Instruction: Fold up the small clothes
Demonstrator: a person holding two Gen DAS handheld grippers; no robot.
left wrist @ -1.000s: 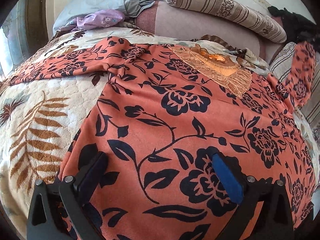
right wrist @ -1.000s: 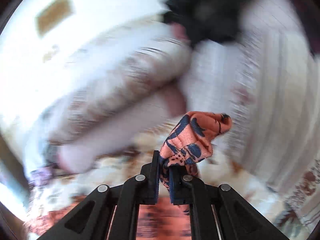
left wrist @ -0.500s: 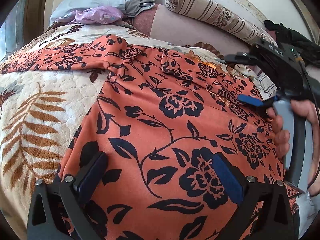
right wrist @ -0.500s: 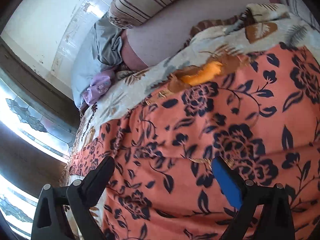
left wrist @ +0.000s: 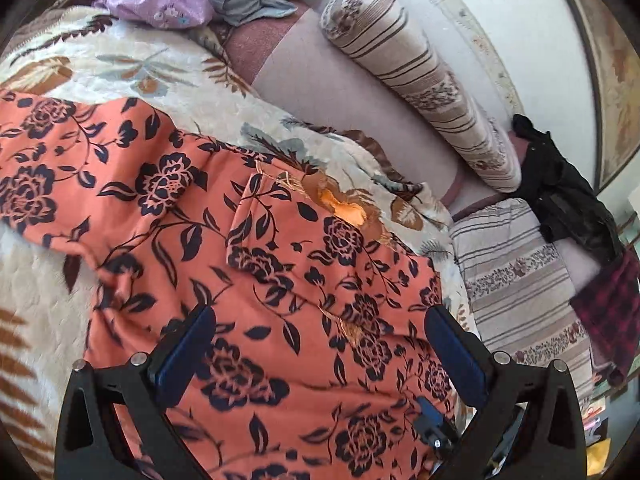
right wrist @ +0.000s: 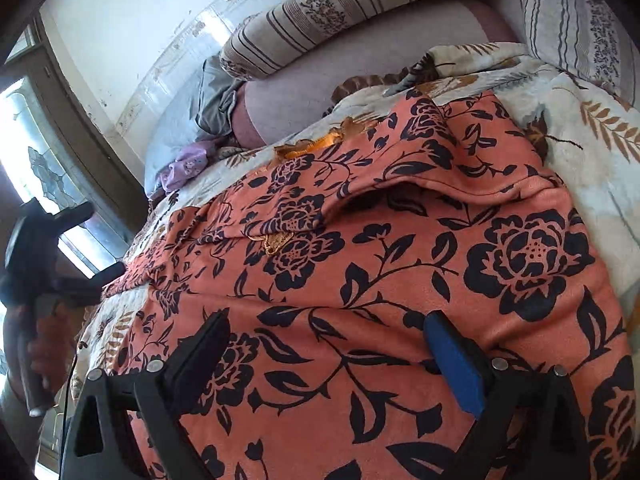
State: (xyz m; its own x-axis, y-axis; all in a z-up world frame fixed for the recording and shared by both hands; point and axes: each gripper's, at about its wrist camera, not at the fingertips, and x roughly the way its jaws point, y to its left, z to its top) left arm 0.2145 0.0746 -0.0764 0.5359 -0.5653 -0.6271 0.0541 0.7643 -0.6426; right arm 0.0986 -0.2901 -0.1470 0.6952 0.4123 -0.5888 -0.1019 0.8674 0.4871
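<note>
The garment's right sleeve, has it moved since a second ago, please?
Yes. The sleeve, earlier lifted before the striped bolster, is now folded across the garment's body.

— Where am I working?
— A home bedroom, from what I see: a bed under a leaf-print blanket (left wrist: 132, 76), a striped bolster (left wrist: 416, 76) against the wall, loose clothes (left wrist: 160, 0) heaped at its head.
— Anything else?
— A stained-glass window (right wrist: 48, 176).

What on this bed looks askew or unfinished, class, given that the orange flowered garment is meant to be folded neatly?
The orange flowered garment lies half done: one sleeve is folded across the body, its edge humped up and slanted, while the other sleeve is spread out over the leaf-print blanket. Nothing looks torn or spilled.
</note>
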